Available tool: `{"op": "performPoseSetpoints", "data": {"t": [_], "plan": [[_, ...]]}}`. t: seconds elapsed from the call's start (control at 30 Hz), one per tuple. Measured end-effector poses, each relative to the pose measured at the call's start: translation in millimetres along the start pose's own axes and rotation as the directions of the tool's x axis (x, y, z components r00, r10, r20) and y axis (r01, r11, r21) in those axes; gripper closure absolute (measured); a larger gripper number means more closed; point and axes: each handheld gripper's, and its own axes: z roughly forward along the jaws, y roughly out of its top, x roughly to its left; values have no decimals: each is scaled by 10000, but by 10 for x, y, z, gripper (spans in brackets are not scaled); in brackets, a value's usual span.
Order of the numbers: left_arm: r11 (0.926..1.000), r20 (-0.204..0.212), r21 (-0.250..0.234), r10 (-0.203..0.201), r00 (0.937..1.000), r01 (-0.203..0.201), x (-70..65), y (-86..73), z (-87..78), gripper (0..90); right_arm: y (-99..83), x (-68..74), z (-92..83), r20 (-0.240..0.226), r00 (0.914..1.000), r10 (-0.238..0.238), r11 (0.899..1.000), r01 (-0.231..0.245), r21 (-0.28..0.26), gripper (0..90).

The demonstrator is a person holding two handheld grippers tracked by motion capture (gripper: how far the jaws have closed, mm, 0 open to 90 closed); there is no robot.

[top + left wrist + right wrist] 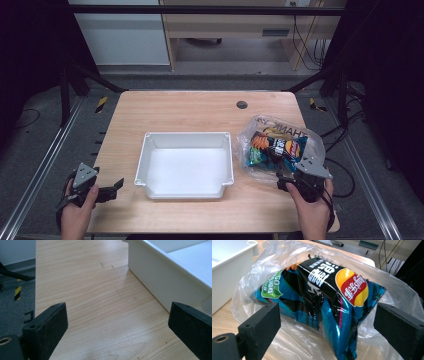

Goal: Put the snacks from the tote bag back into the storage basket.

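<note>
- The crisp packet (329, 305) lay inside a clear plastic bag (294, 340) just ahead of the right gripper (327, 322), probably waiting to be drawn out.
- That gripper's jaws stood wide apart either side of the packet's near end, pressing on nothing, seemingly lined up for a grasp.
- The white tray (185, 165) sat to its left, likely the destination.
- Beyond the tray, the left gripper (117, 322) rested over bare table (95, 302), jaws apart and empty.
</note>
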Motion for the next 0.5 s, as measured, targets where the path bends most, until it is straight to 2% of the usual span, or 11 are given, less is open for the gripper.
{"op": "performPoseSetpoints", "data": {"t": [0.23, 0.3, 0.5], "plan": [[10000, -117, -40, 57, 9999, -57, -8, 6, -26, 26, 44, -2, -47, -223, 9997, -83, 9999, 81, -97, 59], [10000, -130, -34, 73, 9999, -74, -5, 6, -30, 25, 81, -15, -94, -283, 9989, -376, 9990, 369, -238, 52], [10000, -85, -12, -11, 10000, 11, -3, -5, -40, 25, 157, -62, -135, -398, 9978, -530, 9981, 517, -325, 54]]}}
